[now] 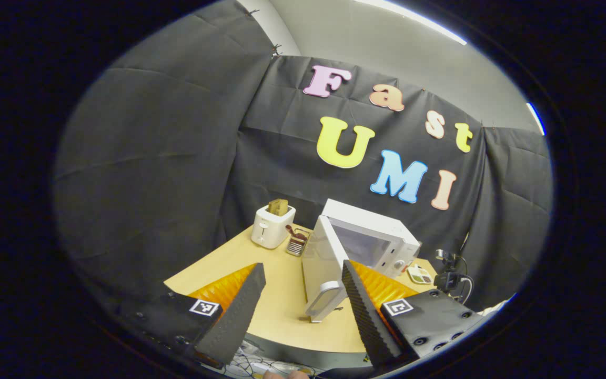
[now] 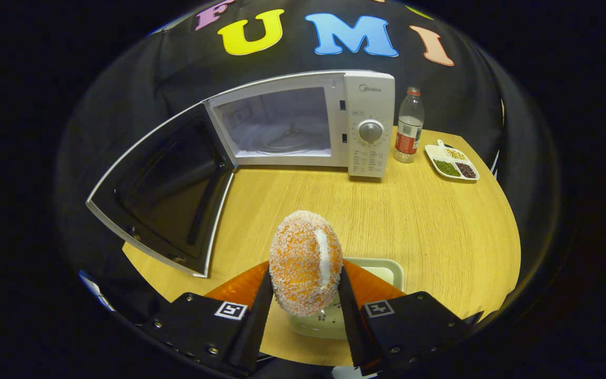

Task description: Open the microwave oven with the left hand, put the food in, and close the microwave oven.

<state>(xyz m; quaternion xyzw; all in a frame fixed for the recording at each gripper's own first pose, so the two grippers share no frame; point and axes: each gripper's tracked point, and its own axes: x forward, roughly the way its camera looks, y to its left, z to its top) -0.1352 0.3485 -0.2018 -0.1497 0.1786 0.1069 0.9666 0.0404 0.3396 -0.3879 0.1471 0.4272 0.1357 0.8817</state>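
In the right gripper view I have the right gripper (image 2: 305, 310) at the bottom centre, its jaws clamped on the food (image 2: 305, 276), a round sugar-crusted bun held above a pale dish (image 2: 387, 269) on the bench (image 2: 429, 231). Up the frame the microwave oven (image 2: 369, 123) stands with its cavity exposed, and its door (image 2: 163, 195) is swung wide out to the left of the frame, reaching over the bench edge; bare wood lies between the bun and the cavity. To the right of the oven, just beside it, I see a bottle (image 2: 409, 126), and farther right a divided tray (image 2: 451, 163) of dried beans. In the left gripper view the left gripper (image 1: 303, 316) sits at the bottom with its jaws apart and nothing between them; the door's edge and handle (image 1: 324, 300) show just beyond, near the right-hand finger. Behind, at centre left, stand a toaster (image 1: 271, 226) and a small cup holder (image 1: 296, 243), and a small camera stand (image 1: 447, 276) at the right edge.
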